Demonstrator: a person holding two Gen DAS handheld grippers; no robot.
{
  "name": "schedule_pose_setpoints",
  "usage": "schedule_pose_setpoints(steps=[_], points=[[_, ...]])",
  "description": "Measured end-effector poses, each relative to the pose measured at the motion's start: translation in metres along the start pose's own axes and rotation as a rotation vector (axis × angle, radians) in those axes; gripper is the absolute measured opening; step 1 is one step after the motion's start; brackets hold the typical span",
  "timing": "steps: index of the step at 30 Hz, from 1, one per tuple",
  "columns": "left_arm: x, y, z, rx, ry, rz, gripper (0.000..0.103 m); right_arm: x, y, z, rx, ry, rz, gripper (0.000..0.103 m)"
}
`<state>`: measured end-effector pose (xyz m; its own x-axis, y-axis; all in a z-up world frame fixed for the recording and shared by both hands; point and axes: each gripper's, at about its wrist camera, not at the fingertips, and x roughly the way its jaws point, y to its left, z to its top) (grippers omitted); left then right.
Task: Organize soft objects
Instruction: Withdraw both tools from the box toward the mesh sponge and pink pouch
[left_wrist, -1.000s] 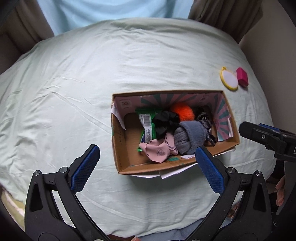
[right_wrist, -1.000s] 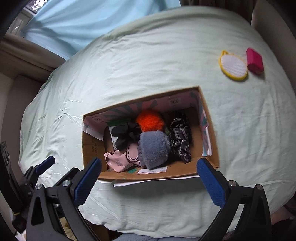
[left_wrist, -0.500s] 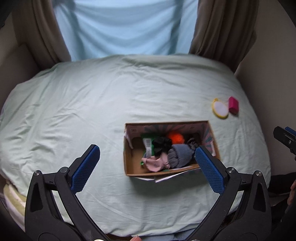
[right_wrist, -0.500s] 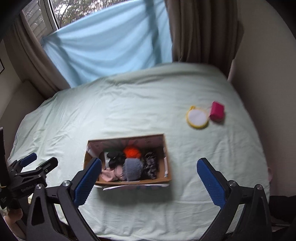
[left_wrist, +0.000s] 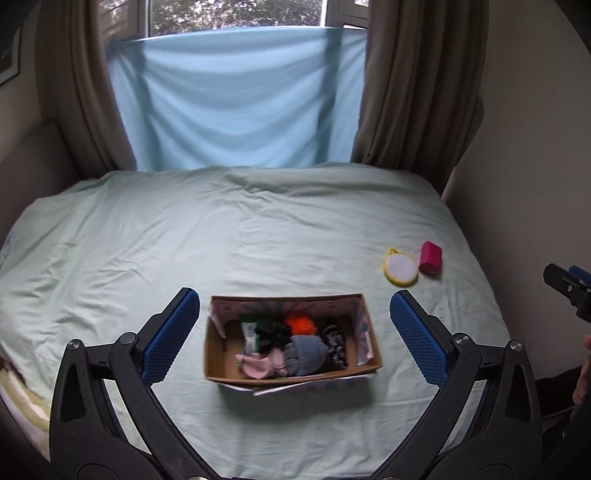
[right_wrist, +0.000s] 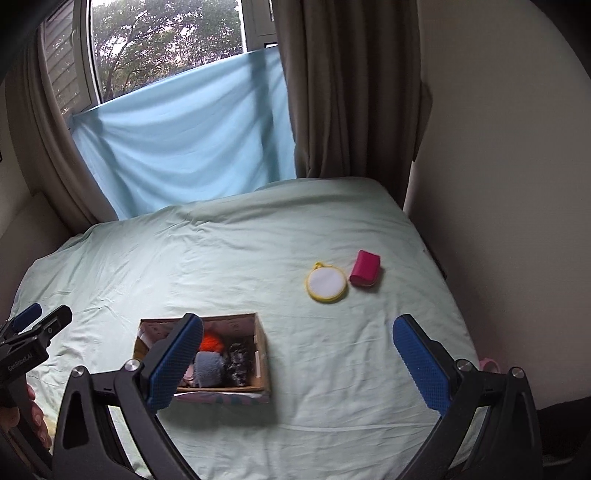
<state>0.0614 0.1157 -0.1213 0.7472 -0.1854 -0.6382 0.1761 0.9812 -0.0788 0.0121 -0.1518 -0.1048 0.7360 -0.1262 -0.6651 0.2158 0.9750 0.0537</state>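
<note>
- On the pale green bed (left_wrist: 184, 240), 1 cardboard box (left_wrist: 221, 363) is sitting near the front edge, packed with soft things: 1 orange pom-pom (left_wrist: 301, 324), 1 grey fuzzy piece (left_wrist: 306, 354), 1 pink fabric piece (left_wrist: 256, 363), 1 black bundle (left_wrist: 271, 332) and 1 black-and-white patterned piece (left_wrist: 334, 345).
- 2 items are lying outside it, well apart toward the right side: 1 yellow-rimmed round pad (right_wrist: 327, 282) and, just beside it, 1 magenta pouch (right_wrist: 365, 268).
- Wide open sheet is stretching behind and left of the box; the pouch is sitting near the bed's right edge by the wall.
- Left gripper (left_wrist: 295, 334) is hovering above the box, blue pads spread wide, holding nothing.
- Right gripper (right_wrist: 297, 363) is likewise spread wide and empty, its left finger (right_wrist: 175, 363) covering part of the box.
- Left wrist view is showing the whole box interior; right wrist view is showing trees through the window (right_wrist: 166, 48).
</note>
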Motion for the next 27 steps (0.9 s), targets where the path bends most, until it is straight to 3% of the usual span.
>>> schedule_pose_setpoints(steps=[4,13,21,27], points=[[0.017,-0.052,0.011,0.055,0.002,0.042,0.103,0.01,-0.041,0.018,0.024,0.001,0.016,0.103],[0.087,-0.15,0.039,0.03,0.034,-0.018,0.103,0.069,-0.116,0.063,-0.002,0.027,0.027,0.103],[0.194,-0.215,0.046,0.049,0.115,-0.055,0.103,0.161,-0.162,0.086,0.013,0.094,0.047,0.103],[0.286,-0.251,0.032,0.134,0.181,-0.059,0.103,0.24,-0.183,0.084,0.051,0.145,0.047,0.102]])
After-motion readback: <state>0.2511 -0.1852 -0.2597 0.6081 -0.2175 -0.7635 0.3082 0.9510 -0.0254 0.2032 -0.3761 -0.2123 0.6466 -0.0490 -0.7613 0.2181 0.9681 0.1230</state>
